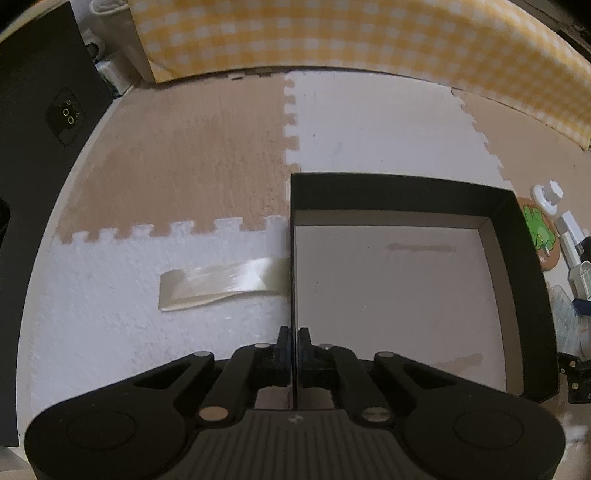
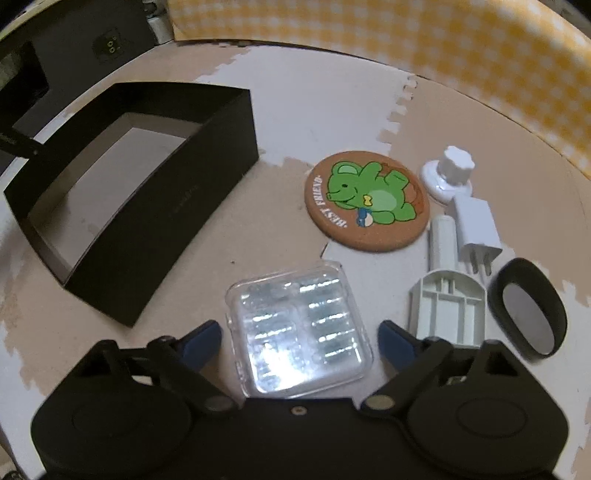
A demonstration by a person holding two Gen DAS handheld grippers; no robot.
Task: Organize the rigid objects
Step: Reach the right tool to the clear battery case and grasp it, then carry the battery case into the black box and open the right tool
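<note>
A black open box (image 1: 524, 295) with a pale, empty floor lies on the foam mat; it also shows in the right wrist view (image 2: 177, 206). My left gripper (image 1: 294, 334) is shut on the box's near left wall. My right gripper (image 2: 300, 334) is open, its blue fingers (image 2: 201, 338) on either side of a clear plastic case (image 2: 299, 328) lying flat on the mat. Beyond lie a round cork coaster with a green bear (image 2: 367, 201), a white knob (image 2: 448, 173), a white plug charger (image 2: 476, 229), a white bracket (image 2: 447, 302) and a black oval band (image 2: 528, 310).
Beige and white puzzle foam mats (image 1: 184, 158) cover the floor. A strip of clear tape (image 1: 221, 282) lies left of the box. A yellow checked cloth (image 1: 332, 33) hangs along the far edge. A black unit (image 1: 40, 110) stands at the left.
</note>
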